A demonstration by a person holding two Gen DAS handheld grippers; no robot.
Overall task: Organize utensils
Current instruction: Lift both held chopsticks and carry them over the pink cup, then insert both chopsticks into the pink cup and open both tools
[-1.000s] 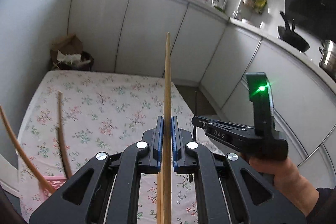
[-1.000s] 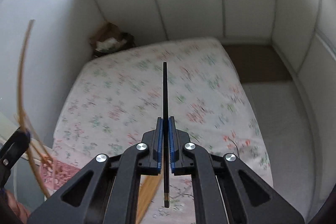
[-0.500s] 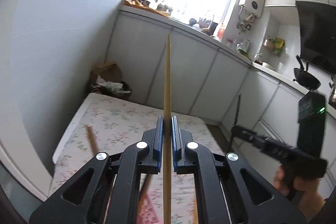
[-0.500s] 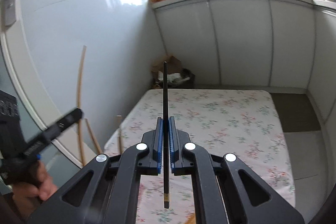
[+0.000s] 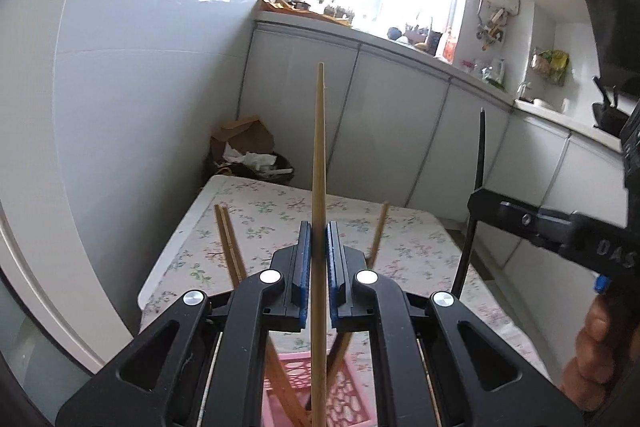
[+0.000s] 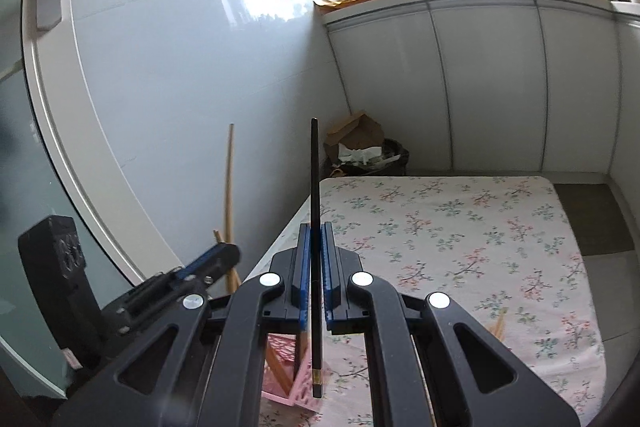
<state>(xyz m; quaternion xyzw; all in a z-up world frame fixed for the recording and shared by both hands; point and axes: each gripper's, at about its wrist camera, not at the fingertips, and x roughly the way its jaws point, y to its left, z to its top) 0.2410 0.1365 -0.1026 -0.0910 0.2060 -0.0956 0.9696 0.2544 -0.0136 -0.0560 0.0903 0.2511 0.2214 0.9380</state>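
Observation:
My left gripper point(image 5: 316, 239) is shut on a light wooden chopstick point(image 5: 319, 155) that stands upright, its lower end over a pink lattice holder point(image 5: 340, 395). Several wooden chopsticks point(image 5: 228, 239) lean out of that holder. My right gripper point(image 6: 316, 239) is shut on a black chopstick point(image 6: 315, 187), also upright, its lower end just above the pink holder point(image 6: 292, 391). The right gripper with its black chopstick point(image 5: 478, 163) shows at the right of the left wrist view. The left gripper point(image 6: 212, 259) and its wooden chopstick point(image 6: 229, 187) show at the left of the right wrist view.
The holder stands near the front of a table with a floral cloth point(image 6: 460, 239). A white wall point(image 5: 140, 107) lies to the left and white cabinets point(image 5: 400, 115) behind. A bin with cardboard point(image 5: 248, 151) stands in the corner. One chopstick point(image 6: 498, 327) lies on the cloth.
Both grippers have tilted up from looking down on the table to looking across the room. Each chopstick now stands upright over the pink holder. Both stay shut.

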